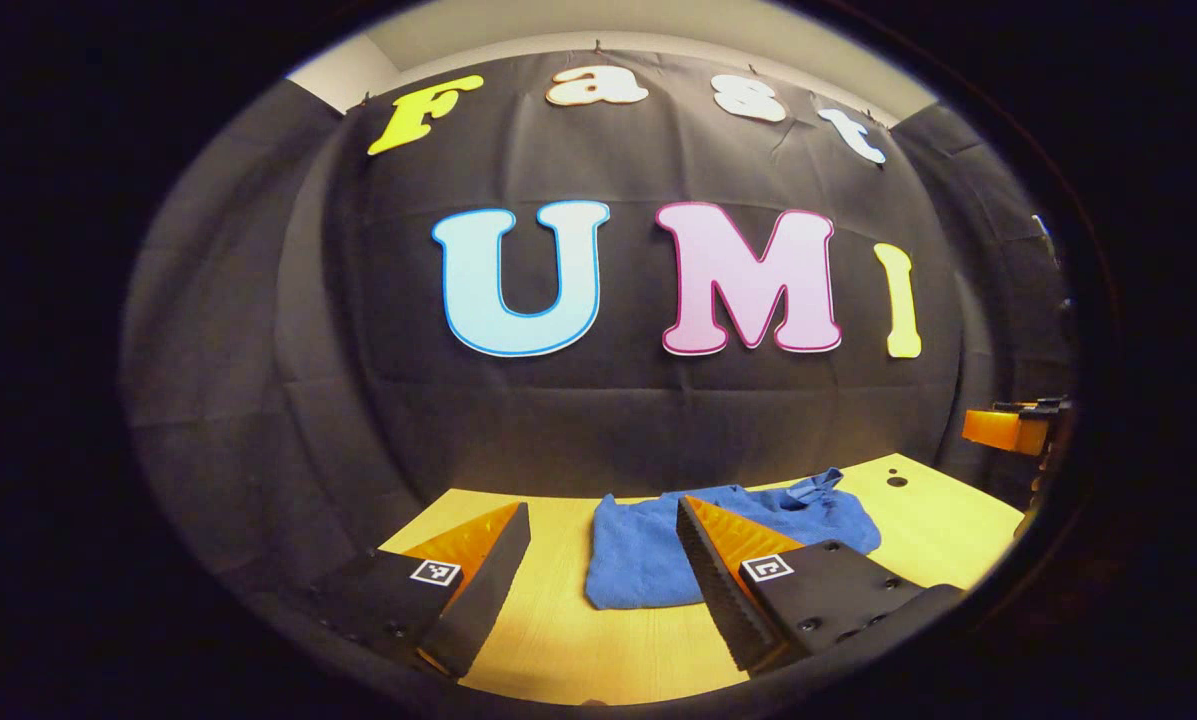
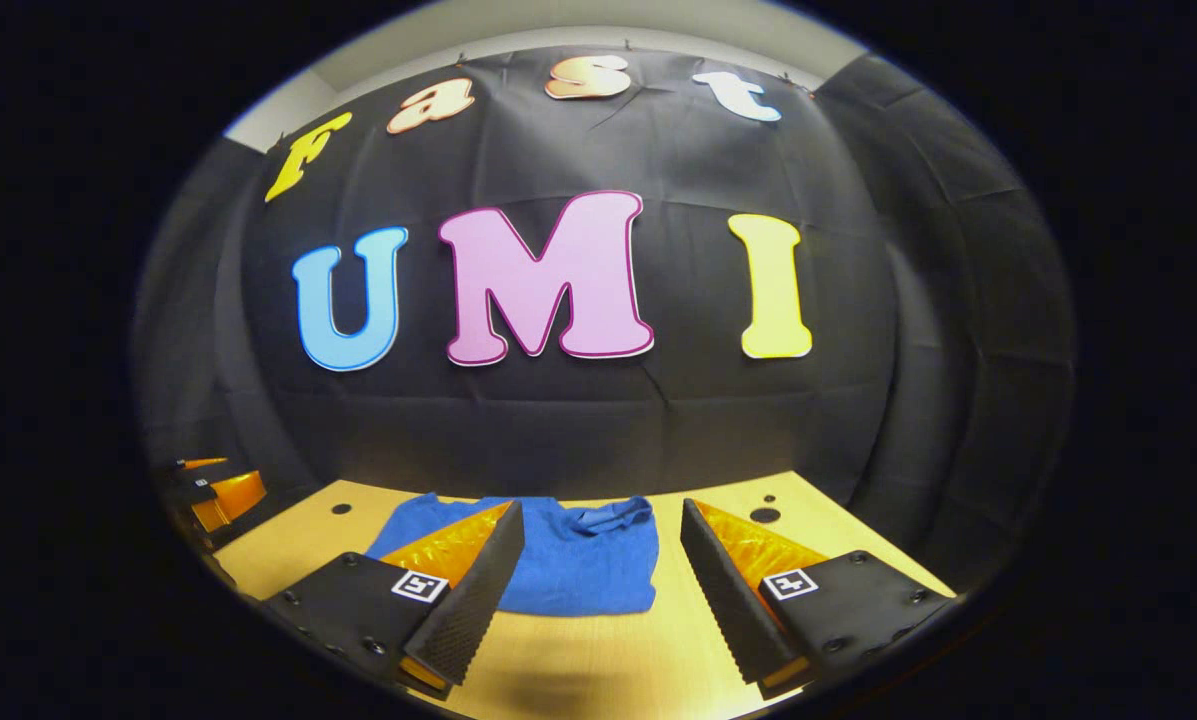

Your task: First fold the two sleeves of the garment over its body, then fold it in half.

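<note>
Blue garment [image 1: 648,560] lies on table [image 1: 558,640] far of both grippers, looks already compact, sleeves prob. in. Left gripper [image 1: 603,560] wide, empty; right gripper [image 2: 603,560] wide, empty, both raised. Judged: half-fold pending or done; if pending, nxt needs descent to near hem.

Both views look low across the table [image 1: 558,640] toward the garment [image 2: 578,565]
</note>
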`<state>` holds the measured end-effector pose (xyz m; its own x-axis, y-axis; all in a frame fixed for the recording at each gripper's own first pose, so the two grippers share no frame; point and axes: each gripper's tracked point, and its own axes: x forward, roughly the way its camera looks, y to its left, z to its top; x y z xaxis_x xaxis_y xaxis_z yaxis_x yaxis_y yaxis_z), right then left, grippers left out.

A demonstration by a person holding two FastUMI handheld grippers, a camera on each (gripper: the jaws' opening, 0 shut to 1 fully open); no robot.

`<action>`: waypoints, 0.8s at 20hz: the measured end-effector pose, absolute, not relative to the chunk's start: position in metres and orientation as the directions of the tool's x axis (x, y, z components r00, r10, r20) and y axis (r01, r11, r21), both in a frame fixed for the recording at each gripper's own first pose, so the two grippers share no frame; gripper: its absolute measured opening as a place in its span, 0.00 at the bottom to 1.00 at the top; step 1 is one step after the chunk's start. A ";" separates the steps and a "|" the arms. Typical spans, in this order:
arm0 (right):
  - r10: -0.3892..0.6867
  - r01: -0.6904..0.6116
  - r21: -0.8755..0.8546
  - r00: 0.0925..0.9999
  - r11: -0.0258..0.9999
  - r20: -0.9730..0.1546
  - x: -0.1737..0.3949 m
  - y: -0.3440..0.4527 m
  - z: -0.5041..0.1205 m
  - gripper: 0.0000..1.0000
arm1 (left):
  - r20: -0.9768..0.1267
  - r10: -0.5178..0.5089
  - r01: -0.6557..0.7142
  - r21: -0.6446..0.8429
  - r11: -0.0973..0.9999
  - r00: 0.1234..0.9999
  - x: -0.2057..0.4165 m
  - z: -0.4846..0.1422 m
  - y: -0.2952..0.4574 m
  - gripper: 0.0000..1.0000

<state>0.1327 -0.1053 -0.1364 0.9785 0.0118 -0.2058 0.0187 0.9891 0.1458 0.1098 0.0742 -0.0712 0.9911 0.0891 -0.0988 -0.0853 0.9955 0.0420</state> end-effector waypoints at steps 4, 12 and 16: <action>0.042 0.005 0.159 0.955 0.987 -0.294 0.059 -0.100 -0.119 0.96 | -0.155 0.072 -0.074 -0.008 0.997 0.985 0.019 -0.055 0.060 0.84; 0.099 -0.047 0.159 0.937 0.986 -0.335 -0.058 -0.075 -0.090 0.96 | -0.156 0.095 -0.099 -0.015 0.995 0.983 -0.100 -0.046 0.031 0.84; 0.156 -0.114 0.132 0.915 0.985 -0.373 -0.076 -0.048 -0.084 0.96 | -0.172 0.109 -0.117 -0.036 0.992 0.979 -0.120 -0.032 0.035 0.84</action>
<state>-0.0756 -0.0478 -0.0841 0.9145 0.1558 -0.3733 -0.1141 0.9847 0.1315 -0.1200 0.0355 -0.0316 0.9790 0.1092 -0.1722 -0.1170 0.9925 -0.0360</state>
